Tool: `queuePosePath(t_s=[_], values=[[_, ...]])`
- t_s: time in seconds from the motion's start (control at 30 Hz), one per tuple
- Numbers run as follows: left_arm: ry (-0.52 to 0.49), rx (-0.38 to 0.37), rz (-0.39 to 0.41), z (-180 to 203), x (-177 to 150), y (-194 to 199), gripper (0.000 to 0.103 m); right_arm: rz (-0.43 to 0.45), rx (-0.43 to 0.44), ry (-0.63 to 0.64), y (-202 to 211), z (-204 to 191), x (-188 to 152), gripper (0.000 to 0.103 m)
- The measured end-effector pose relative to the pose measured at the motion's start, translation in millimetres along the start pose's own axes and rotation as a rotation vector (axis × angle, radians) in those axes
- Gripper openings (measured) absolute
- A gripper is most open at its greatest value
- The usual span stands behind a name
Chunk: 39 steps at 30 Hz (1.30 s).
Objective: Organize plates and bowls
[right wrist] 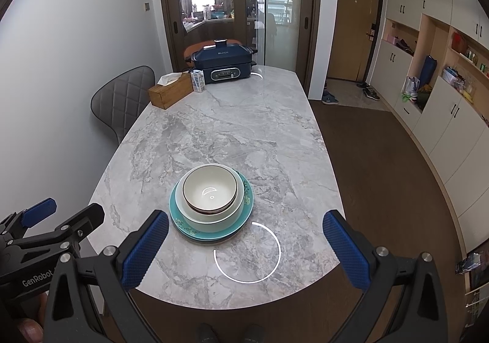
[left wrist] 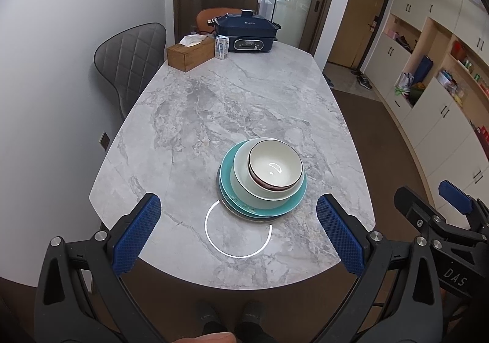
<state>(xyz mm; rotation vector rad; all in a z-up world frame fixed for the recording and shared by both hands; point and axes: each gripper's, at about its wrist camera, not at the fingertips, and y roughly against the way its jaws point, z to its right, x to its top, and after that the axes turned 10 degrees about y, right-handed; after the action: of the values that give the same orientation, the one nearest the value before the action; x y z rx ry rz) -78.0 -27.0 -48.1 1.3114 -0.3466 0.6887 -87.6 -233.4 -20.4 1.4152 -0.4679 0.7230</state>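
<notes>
A stack of dishes stands near the front of the marble table (left wrist: 232,98) (right wrist: 244,135). A small white bowl with a dark rim (left wrist: 275,166) (right wrist: 210,188) sits in a larger pale bowl (left wrist: 244,184) (right wrist: 188,214), on a teal plate (left wrist: 227,166) (right wrist: 246,202) over a dark plate. My left gripper (left wrist: 238,236) is open and empty, held above the table's front edge, just short of the stack. My right gripper (right wrist: 244,248) is open and empty, to the right of the stack; it also shows in the left wrist view (left wrist: 428,205).
At the table's far end stand a wooden tissue box (left wrist: 189,52) (right wrist: 169,92), a small carton (left wrist: 221,47) (right wrist: 198,80) and a dark blue electric cooker (left wrist: 246,33) (right wrist: 223,65). A grey chair (left wrist: 131,62) (right wrist: 119,98) is at the left side. White cabinets (left wrist: 443,98) line the right wall.
</notes>
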Motion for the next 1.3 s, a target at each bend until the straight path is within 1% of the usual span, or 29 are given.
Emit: queuePosePath(t_s=[1.3], values=[[0.0, 0.004, 0.004, -0.9, 0.3, -2.4, 0.103, -0.004, 0.008, 0.01, -3.5, 6.1, 3.3, 0.103]])
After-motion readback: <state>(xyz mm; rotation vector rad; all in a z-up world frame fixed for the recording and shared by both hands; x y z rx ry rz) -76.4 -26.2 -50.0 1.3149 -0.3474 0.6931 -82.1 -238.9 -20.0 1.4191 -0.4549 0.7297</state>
